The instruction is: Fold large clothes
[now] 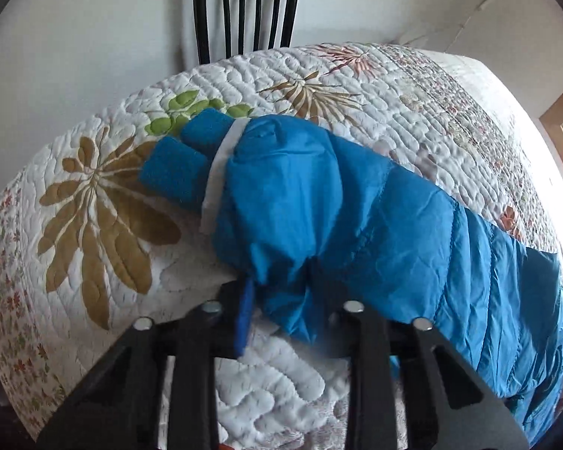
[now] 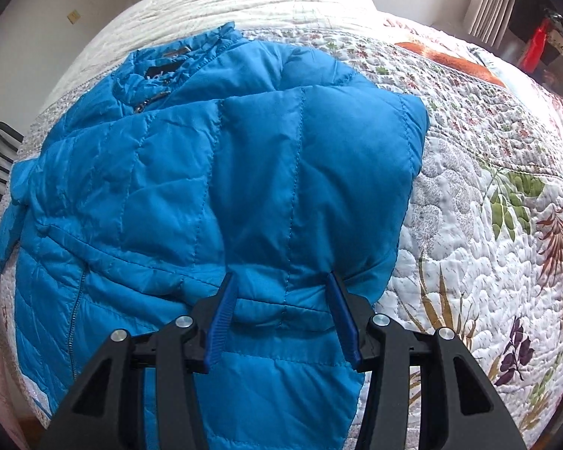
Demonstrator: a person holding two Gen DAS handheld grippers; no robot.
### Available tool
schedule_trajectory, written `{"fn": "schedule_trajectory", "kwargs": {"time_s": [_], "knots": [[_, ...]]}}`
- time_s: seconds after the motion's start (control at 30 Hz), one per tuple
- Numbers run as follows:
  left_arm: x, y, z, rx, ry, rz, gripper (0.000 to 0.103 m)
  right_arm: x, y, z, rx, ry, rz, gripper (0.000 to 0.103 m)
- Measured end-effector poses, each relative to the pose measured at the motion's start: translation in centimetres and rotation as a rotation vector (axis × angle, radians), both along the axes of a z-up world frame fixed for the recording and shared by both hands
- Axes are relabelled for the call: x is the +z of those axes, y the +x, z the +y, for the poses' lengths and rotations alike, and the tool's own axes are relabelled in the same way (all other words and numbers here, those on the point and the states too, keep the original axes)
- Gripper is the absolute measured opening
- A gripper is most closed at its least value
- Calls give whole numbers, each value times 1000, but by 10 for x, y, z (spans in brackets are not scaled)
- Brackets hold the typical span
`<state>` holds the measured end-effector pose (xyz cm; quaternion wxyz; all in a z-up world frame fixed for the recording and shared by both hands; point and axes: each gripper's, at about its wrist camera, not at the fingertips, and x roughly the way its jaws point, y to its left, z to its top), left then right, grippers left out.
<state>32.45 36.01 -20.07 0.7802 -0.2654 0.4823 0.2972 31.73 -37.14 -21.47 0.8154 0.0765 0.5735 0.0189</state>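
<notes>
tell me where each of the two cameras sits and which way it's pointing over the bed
Left wrist: rides the left gripper, low over the quilt, facing the wall and a black chair; its fingers straddle a bunched fold of the blue jacket.
Right wrist: rides the right gripper, looking up the bed toward the collar; its open fingers straddle a jacket fold.
Shared: the same jacket and floral quilt.
</notes>
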Motion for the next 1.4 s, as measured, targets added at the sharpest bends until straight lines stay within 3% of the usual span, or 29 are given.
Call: {"fn": "schedule_trajectory", "kwargs": {"time_s": [0.07,0.3,0.47,0.67,0.9,1.07,1.3,1.4], "knots": [[7,1,-8,-11,25,-12,8,2,0,2,-1,-17,2,50],[57,3,-63,-121,110,-140,4,6,-1,9,-5,-18,7,50],[102,9,-132,-292,116,-263,3,4,-1,10,-17,-23,7,50],[123,20,-238,-550,85,-334,3,4,-2,11,-12,-21,-1,51],[103,31,-349,-781,8,-337,3,2,-3,13,-1,-26,-6,51],[74,38,-408,-885,-44,-277,3,-1,-2,14,4,-25,-5,52],[11,61,-431,-922,-86,-103,4,-5,-1,18,18,-45,-3,53],[-2,61,-430,-925,-91,-86,7,-7,-1,19,19,-47,-4,53]]}}
